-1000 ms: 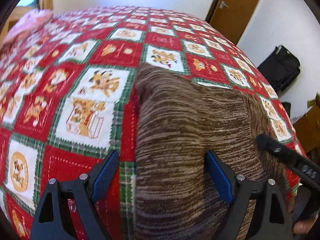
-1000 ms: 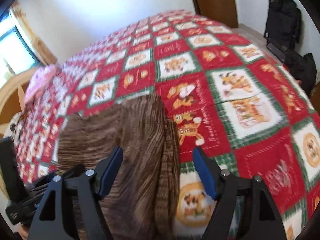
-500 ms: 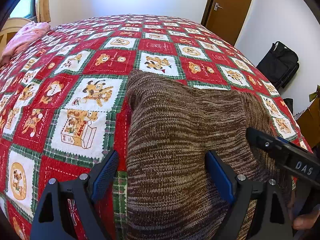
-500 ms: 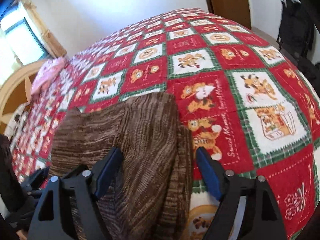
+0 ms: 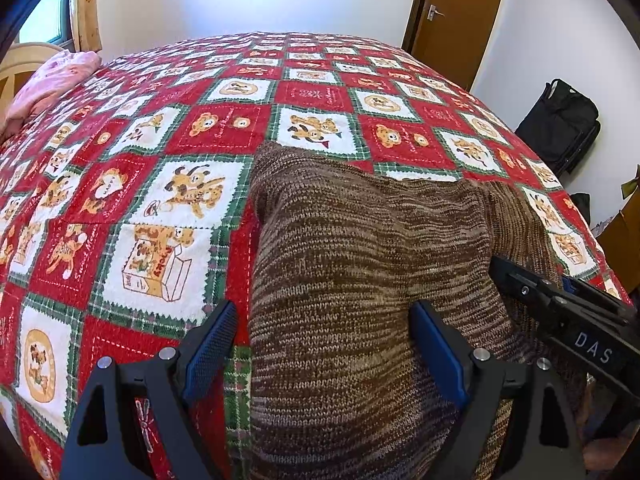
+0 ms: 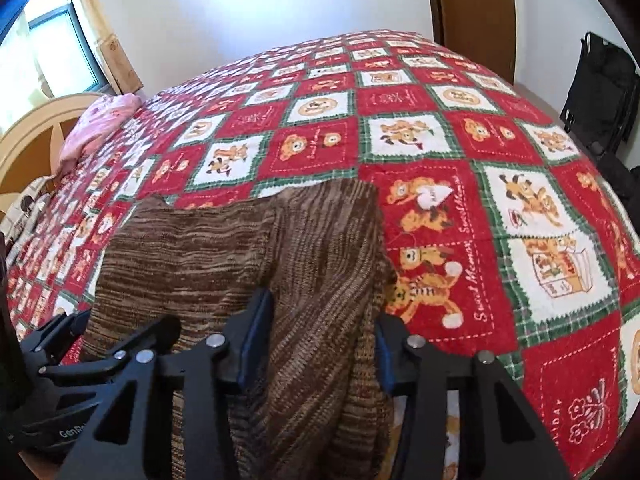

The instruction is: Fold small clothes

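Note:
A brown striped knit garment (image 5: 360, 248) lies on the bed's red, white and green patchwork blanket (image 5: 168, 184), near the front edge. My left gripper (image 5: 324, 340) is open, its blue pads straddling the garment's left near part. In the right wrist view the garment (image 6: 240, 248) shows a folded strip along its right edge. My right gripper (image 6: 320, 340) has its jaws part closed around that strip, with a gap still showing. The right gripper also shows in the left wrist view (image 5: 568, 320), close beside the left one.
A pink cloth (image 5: 52, 80) lies at the bed's far left by a wooden headboard (image 6: 36, 132). A brown door (image 5: 460, 16) and black bags (image 5: 560, 124) stand beyond the bed on the right.
Both grippers drew back and tilted up, showing more of the bed and room. The right gripper's jaws have narrowed around the garment's right edge. The left jaws stay wide.

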Tool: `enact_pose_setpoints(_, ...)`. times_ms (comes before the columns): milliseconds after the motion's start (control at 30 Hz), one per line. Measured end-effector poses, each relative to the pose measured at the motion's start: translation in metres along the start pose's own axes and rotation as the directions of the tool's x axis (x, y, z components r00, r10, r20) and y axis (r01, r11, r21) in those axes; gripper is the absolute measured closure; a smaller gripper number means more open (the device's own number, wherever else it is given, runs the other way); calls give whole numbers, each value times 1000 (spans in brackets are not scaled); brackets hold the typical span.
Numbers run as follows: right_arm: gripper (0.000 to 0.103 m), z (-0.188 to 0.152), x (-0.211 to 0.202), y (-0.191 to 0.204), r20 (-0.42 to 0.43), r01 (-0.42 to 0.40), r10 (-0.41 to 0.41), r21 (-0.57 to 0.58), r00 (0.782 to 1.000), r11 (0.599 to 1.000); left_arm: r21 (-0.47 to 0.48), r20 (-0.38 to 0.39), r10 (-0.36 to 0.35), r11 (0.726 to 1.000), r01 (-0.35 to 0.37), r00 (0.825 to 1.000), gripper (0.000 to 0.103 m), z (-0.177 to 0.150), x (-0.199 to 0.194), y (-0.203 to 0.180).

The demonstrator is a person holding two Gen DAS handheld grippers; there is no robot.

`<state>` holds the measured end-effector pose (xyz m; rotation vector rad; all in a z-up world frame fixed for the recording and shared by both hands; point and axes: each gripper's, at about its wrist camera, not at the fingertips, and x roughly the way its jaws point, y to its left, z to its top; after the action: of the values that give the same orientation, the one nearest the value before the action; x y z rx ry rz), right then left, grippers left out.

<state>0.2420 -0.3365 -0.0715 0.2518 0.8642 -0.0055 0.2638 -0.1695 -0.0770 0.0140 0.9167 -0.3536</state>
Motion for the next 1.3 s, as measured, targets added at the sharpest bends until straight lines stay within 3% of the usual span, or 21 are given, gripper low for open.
enact_pose_setpoints(133,49,1,1,-3,-4,-19,19,23,1000,1000,3,5,-12,1000,12,1000,20,0,0,-1)
enact_pose_setpoints(200,49,0,1,-2,-3,-19,19,19,1000,1000,21,17,-25,999,24,1000,30,-1,-2,-4)
enact_pose_setpoints(233,51,0,1,-2,0,-14,14,17,1000,1000,32,24,-17,999,16,1000,31,-1,-3,-6)
enact_pose_setpoints(367,67,0,-1,3,12,-12,12,-8,1000,1000,28,40,-19,999,18,999,41,-1,-5,-6)
enact_pose_setpoints(567,77,-4,-8,28,74,113,-105,-119,992,986,44,69,-5,999,2,998,56,-3,-10,-9)
enact_pose_setpoints(700,78,-6,-19,35,112,136,-123,-117,986,984,44,80,-9,999,6,997,65,-3,-17,-8)
enact_pose_setpoints(900,79,-14,-55,64,206,165,-131,-156,970,974,7,110,-36,999,35,993,68,-3,-38,-1)
enact_pose_setpoints(1100,79,-23,-86,87,292,214,-159,-167,943,962,40,196,-17,999,10,980,69,-7,-79,-5)
enact_pose_setpoints(1300,79,-29,-118,98,346,207,-150,-135,926,969,48,254,-26,999,14,967,69,-17,-118,-2)
